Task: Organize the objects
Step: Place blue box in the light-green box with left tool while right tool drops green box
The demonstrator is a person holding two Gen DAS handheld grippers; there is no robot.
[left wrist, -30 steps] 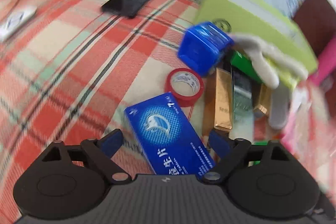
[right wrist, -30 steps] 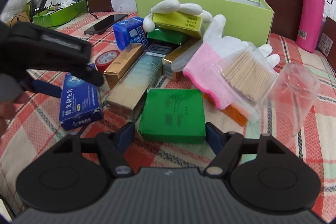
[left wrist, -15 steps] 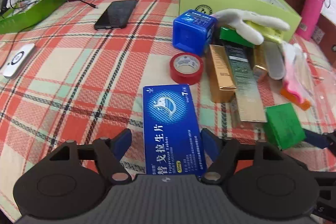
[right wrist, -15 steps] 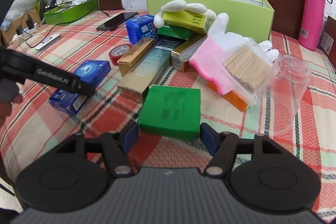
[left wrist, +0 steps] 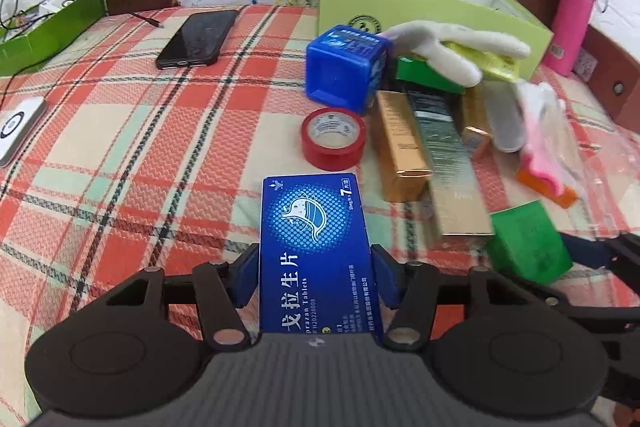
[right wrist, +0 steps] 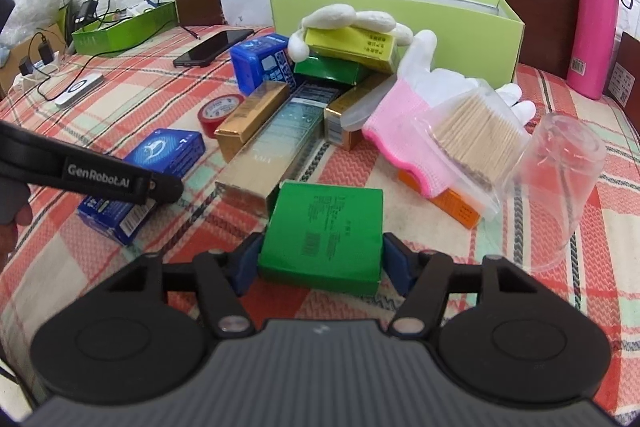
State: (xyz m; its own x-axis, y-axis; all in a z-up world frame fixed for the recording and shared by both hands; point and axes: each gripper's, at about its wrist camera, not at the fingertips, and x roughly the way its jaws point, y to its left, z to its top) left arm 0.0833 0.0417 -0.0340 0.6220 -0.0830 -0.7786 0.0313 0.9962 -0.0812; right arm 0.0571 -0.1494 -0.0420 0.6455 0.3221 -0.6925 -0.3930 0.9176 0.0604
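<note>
My left gripper is shut on the sides of a flat blue tablet box that lies on the plaid cloth; the box also shows in the right wrist view under the left gripper's arm. My right gripper is shut on a green box, its blue pads touching both sides. Behind them lies a pile: a blue cube box, red tape roll, gold boxes, white gloves, a yellow box and a light green open carton.
A black phone and a white device lie at the left. A green tray with cables stands far left. A pink bottle stands at the right. A clear cup, a bag of sticks and an orange box lie right.
The left gripper swung level and closed its pads onto the blue tablet box. The right gripper moved forward and closed onto the green box.
</note>
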